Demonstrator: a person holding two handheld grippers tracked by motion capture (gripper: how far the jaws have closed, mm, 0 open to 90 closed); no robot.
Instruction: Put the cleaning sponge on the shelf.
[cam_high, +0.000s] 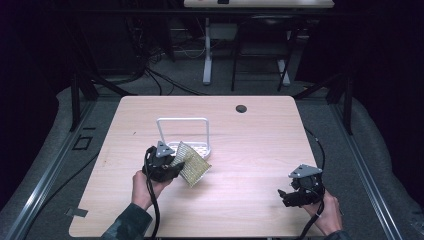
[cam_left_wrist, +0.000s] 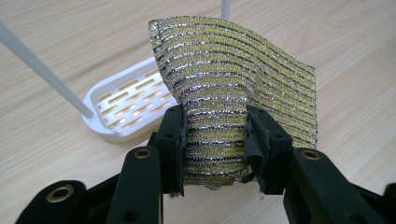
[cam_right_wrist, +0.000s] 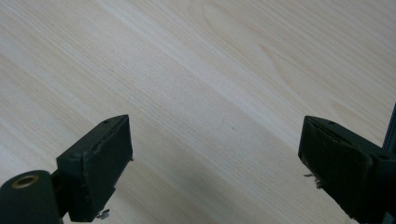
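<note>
Clamped tight, the jaws of the left gripper (cam_left_wrist: 215, 147) pinch the lower edge of a glittery yellow-and-silver scouring cloth (cam_left_wrist: 233, 79), which stands up between the pads and bows a little to one side. In the high view that left gripper (cam_high: 172, 167) sits low at the near-left of the wooden table (cam_high: 260, 130), held in the person's left hand (cam_high: 145, 187), with the cloth (cam_high: 192, 167) sticking out to its right, lifted off the wood.

Over at the near-right corner, the right gripper (cam_high: 285, 195) rests in the person's right hand (cam_high: 327, 212), well apart from the cloth. Its own view shows the jaws spread wide, bare pale tabletop (cam_right_wrist: 210, 84) between them and nothing gripped.

Just beyond the cloth stands a small white rack (cam_high: 187, 135): a slotted tray at the base with a thin white frame rising over it. From the left gripper view the slotted tray (cam_left_wrist: 126, 105) lies just behind and beside the cloth.

Farther back, near the table's far edge, is a dark round grommet (cam_high: 241, 108). Past the table, on the grey floor, stand white desk legs (cam_high: 206, 55) among loose cables.
</note>
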